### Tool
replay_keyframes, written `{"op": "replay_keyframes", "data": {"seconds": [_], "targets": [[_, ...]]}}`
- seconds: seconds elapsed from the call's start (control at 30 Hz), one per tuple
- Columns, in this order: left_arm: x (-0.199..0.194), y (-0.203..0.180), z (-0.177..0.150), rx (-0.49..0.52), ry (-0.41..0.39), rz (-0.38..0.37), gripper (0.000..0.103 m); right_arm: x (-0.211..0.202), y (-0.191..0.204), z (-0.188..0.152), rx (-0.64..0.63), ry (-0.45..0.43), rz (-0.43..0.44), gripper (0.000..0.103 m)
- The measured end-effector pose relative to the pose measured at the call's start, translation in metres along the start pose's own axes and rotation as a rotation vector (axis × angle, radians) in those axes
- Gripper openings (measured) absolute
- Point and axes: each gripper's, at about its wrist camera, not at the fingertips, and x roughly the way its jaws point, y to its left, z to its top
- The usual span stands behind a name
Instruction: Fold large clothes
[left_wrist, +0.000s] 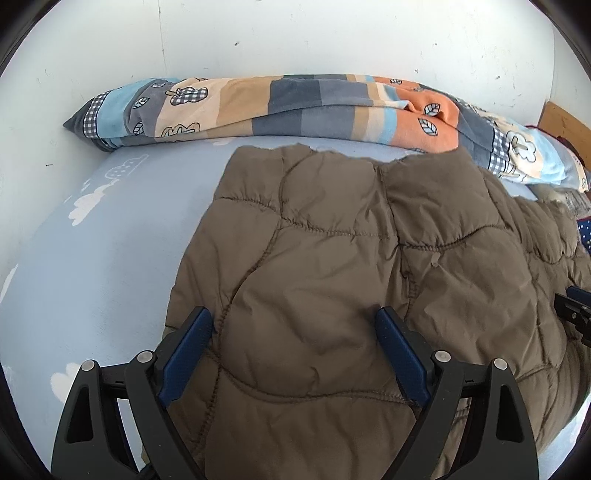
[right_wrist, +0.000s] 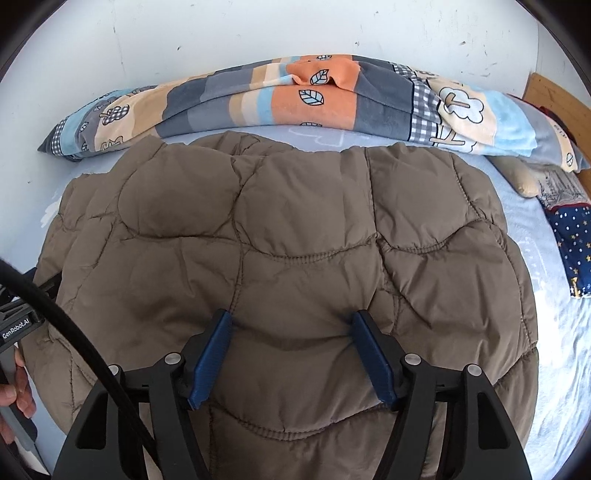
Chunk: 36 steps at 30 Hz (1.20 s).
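The brown quilted jacket (right_wrist: 280, 236) lies spread on the bed (left_wrist: 92, 258), right under both my tools. My right hand-held gripper (right_wrist: 291, 354) stands over its middle, jaws spread, blue pads (right_wrist: 212, 360) astride a puffy fold; whether they actually touch the fabric I can't quite tell. My left hand-held gripper (left_wrist: 295, 354) hangs over the jacket's left part, jaws wide apart, holding nothing. Beyond both, a patchwork blanket (left_wrist: 295, 107) lies rolled along the white wall (left_wrist: 295, 37). Far right of my right tool sits a starry navy cloth (right_wrist: 570, 236).
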Motion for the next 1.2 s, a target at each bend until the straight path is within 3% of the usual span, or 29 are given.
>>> {"op": "replay_keyframes", "data": {"seconds": [0.23, 0.33, 0.43, 0.47, 0.63, 0.83, 1.0, 1.2], "targets": [[-0.018, 0.031, 0.019, -0.071, -0.010, -0.076, 0.090, -0.029, -0.019, 0.011, 0.073, -0.050, 0.078, 0.072], [-0.013, 0.058, 0.024, -0.142, 0.054, -0.176, 0.090, -0.051, -0.043, 0.017, 0.128, -0.096, 0.115, 0.073], [-0.001, 0.094, 0.021, -0.239, 0.139, -0.245, 0.090, -0.066, -0.071, 0.017, 0.177, -0.121, 0.125, 0.084], [0.002, 0.101, 0.020, -0.263, 0.155, -0.258, 0.090, -0.067, -0.081, 0.016, 0.191, -0.118, 0.131, 0.088], [0.017, 0.145, 0.007, -0.425, 0.254, -0.358, 0.090, -0.063, -0.128, 0.002, 0.279, -0.070, 0.175, 0.090], [0.028, 0.155, -0.007, -0.470, 0.324, -0.424, 0.090, -0.055, -0.172, -0.021, 0.389, -0.009, 0.249, 0.094], [0.041, 0.147, -0.013, -0.481, 0.394, -0.554, 0.090, -0.039, -0.192, -0.039, 0.453, 0.052, 0.323, 0.095], [0.059, 0.143, -0.023, -0.500, 0.450, -0.659, 0.090, -0.024, -0.219, -0.059, 0.552, 0.086, 0.442, 0.100]]}}
